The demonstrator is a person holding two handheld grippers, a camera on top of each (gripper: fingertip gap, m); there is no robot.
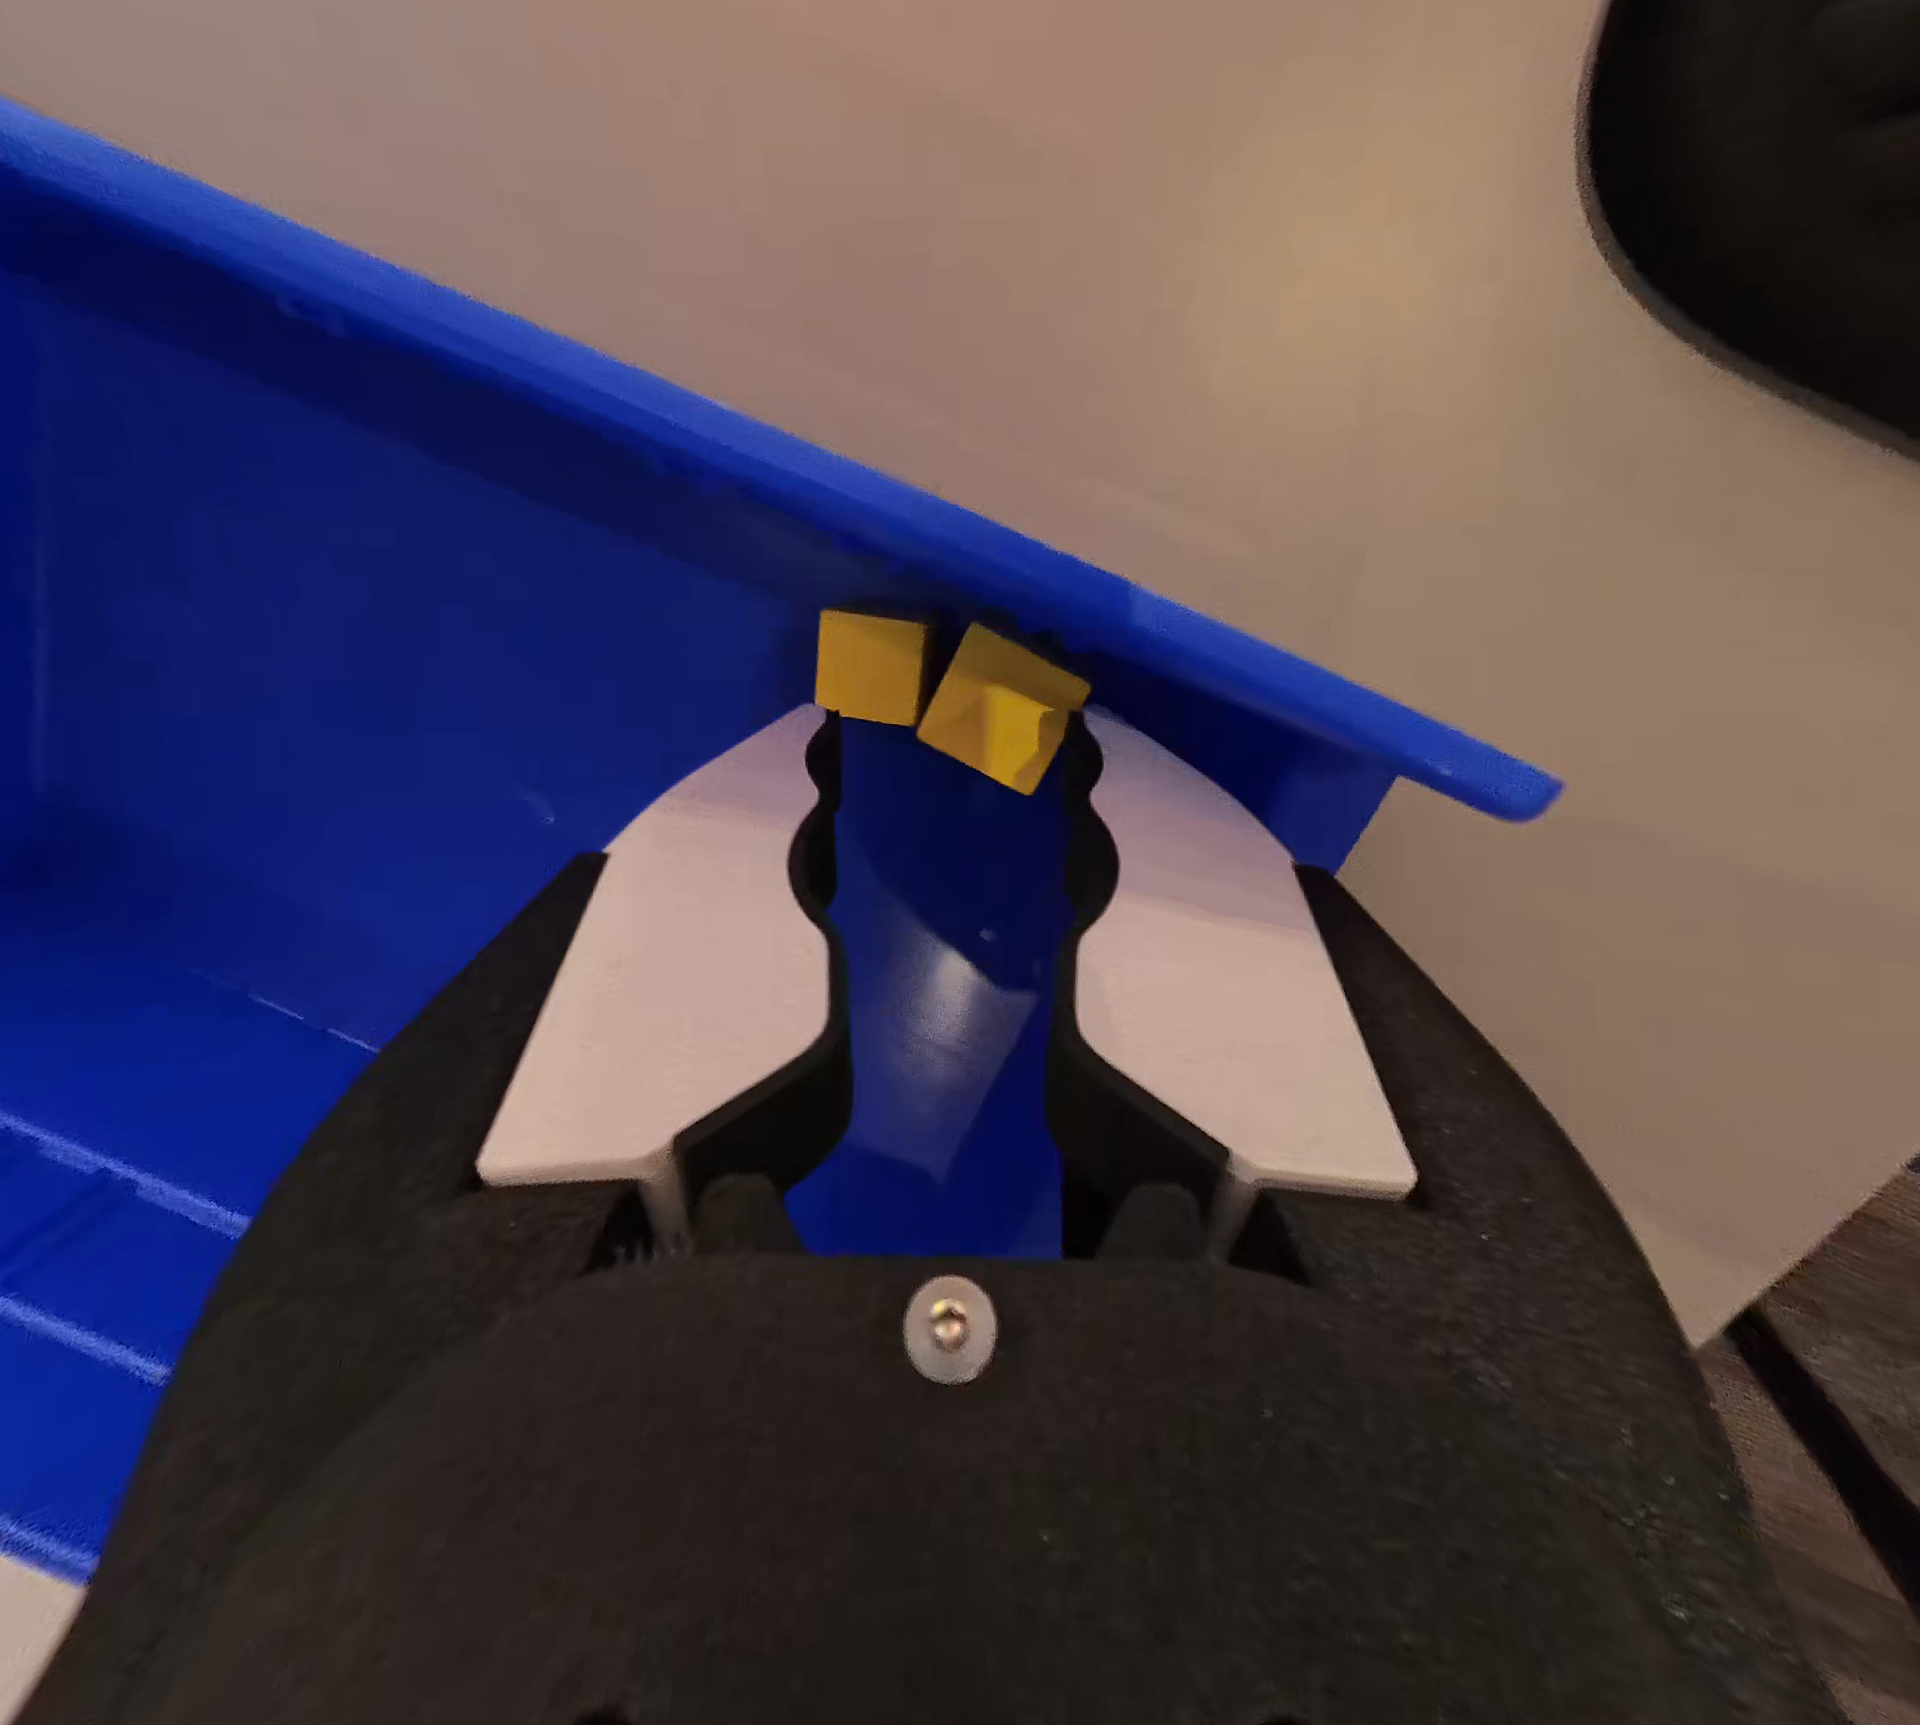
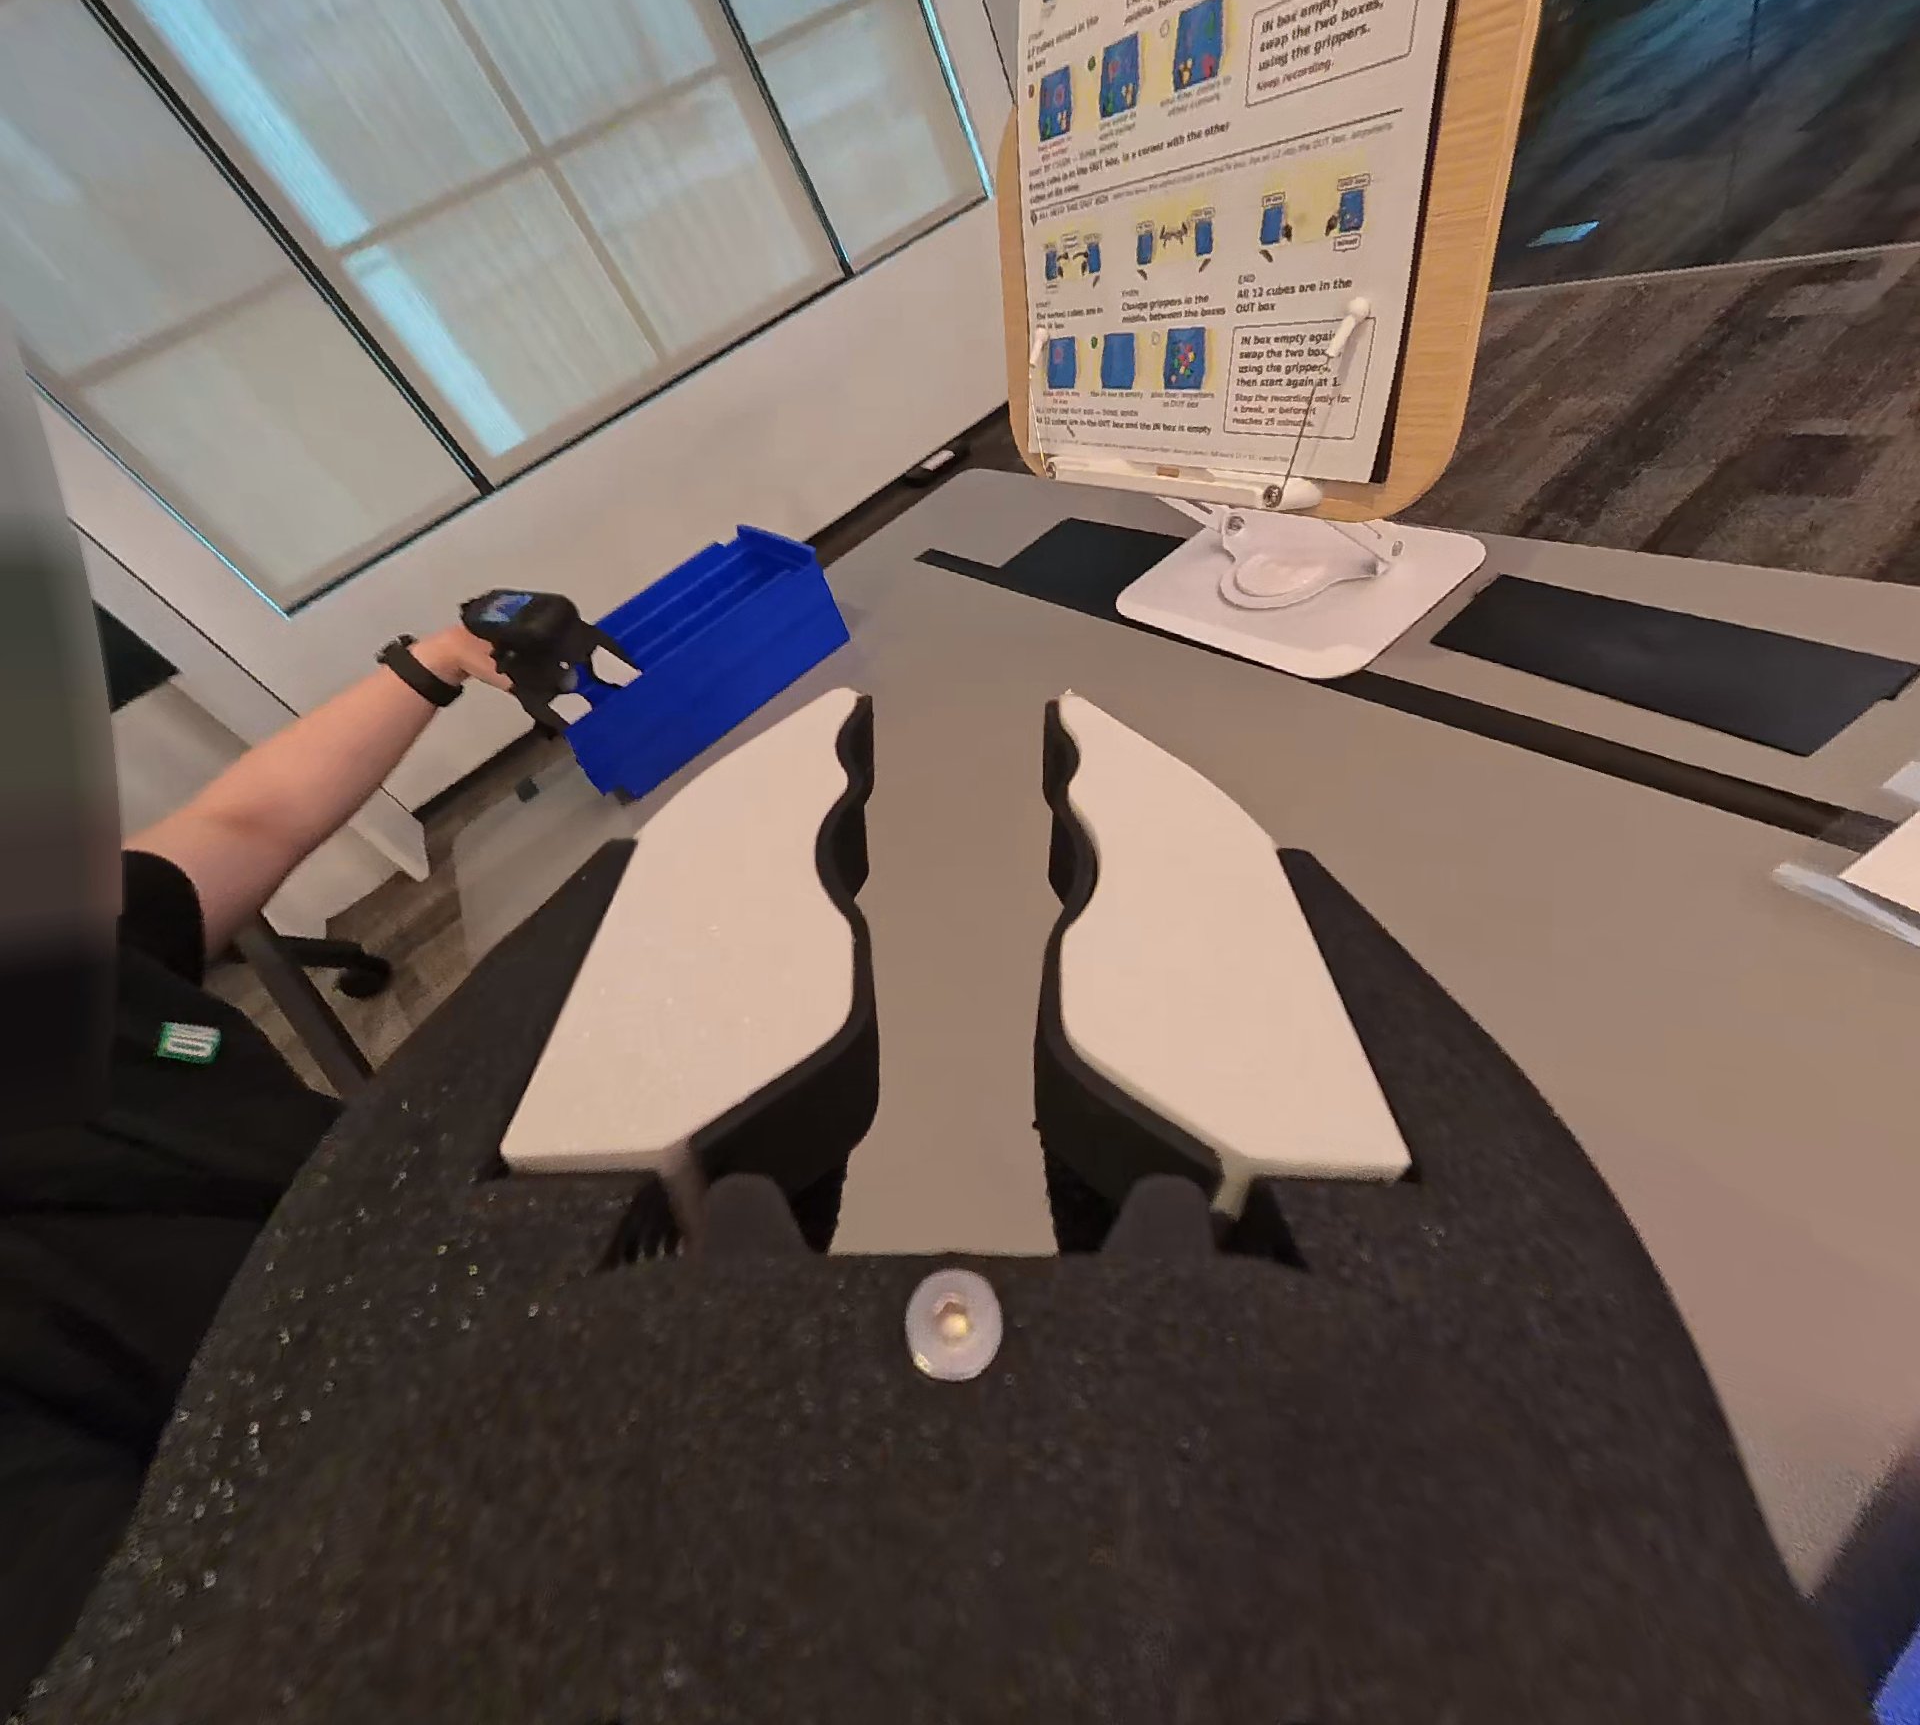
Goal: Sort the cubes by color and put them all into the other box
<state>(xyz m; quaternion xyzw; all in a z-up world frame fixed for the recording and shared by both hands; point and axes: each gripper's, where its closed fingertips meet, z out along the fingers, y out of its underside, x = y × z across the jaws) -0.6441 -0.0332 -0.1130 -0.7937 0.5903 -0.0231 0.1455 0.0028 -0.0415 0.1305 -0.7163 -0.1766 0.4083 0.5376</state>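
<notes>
On a smooth grey table (image 2: 1351,896), the left gripper (image 1: 951,719) gapes inside a blue plastic box (image 1: 416,636), tips at two matte yellow cubes (image 1: 871,665); the right gripper (image 2: 958,719) hangs parted, empty

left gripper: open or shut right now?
Open. The left gripper shows a clear gap between its fingertips inside the blue box; two yellow cubes sit just beyond them, ungripped.

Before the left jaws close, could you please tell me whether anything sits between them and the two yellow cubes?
Nothing visible does: the left gripper is open just before both yellow cubes in the blue box.
</notes>
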